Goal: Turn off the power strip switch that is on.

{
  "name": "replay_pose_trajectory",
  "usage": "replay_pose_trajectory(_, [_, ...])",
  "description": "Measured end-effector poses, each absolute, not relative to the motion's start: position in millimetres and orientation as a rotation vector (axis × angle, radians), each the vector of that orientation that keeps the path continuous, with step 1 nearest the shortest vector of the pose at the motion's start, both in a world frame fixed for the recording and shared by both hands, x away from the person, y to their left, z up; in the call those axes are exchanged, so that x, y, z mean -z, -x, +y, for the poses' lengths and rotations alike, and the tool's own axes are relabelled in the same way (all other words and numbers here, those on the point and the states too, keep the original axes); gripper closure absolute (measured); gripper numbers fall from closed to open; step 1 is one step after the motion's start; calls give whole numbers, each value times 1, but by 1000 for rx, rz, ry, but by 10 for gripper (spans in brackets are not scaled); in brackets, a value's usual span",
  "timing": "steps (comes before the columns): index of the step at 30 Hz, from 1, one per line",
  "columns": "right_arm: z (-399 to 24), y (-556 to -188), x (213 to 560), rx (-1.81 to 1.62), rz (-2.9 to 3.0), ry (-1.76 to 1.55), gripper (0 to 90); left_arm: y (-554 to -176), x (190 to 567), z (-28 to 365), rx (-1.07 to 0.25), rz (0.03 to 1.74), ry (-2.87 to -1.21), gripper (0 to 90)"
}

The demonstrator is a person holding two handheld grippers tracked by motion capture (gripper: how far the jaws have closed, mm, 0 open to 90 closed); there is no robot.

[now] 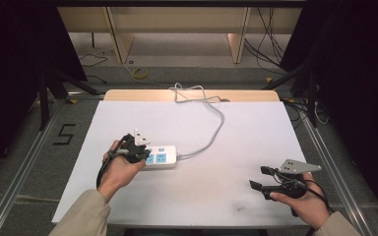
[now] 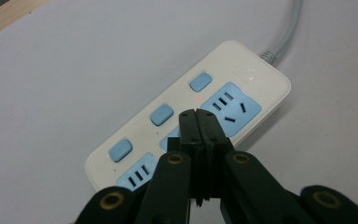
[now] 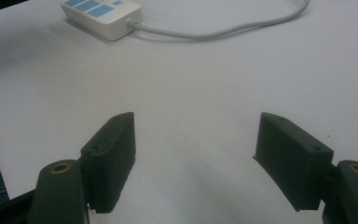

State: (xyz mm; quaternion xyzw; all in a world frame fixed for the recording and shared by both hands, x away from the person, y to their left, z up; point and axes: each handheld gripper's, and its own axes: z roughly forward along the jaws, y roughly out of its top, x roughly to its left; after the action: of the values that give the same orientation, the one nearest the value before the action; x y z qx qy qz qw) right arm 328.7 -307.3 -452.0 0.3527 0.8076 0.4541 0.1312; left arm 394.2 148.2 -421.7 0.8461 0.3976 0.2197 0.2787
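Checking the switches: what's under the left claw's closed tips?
The left claw, shut, sits over the power strip by its middle blue switch. A socket below is partly covered.

White table, grey floor

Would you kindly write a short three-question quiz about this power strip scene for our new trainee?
1. True or false: the left gripper is shut, its tips above the power strip.
2. How do the right gripper jaws stand? A) wide open, holding nothing B) clamped on the cable
3. What colour are the strip's switch buttons?

Key: 1 true; 2 A; 3 light blue.
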Motion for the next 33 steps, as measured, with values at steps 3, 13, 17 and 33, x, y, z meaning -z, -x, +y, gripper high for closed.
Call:
replay_pose_trajectory(3, [-307,-329,452,-1317,2346,-1022,292,-396,422,146,-583,1065,-2273,898])
replay_pose_trajectory(13, [-307,-329,452,-1317,2346,-1023,292,-401,423,140,-579,1059,-2283,898])
replay_pose_trajectory(17, [-308,-328,452,-1319,2342,-1028,292,-403,424,136,-575,1056,-2287,898])
replay_pose_trajectory(33, [-307,-328,452,-1320,2343,-1027,292,-413,426,127,-564,1048,-2300,898])
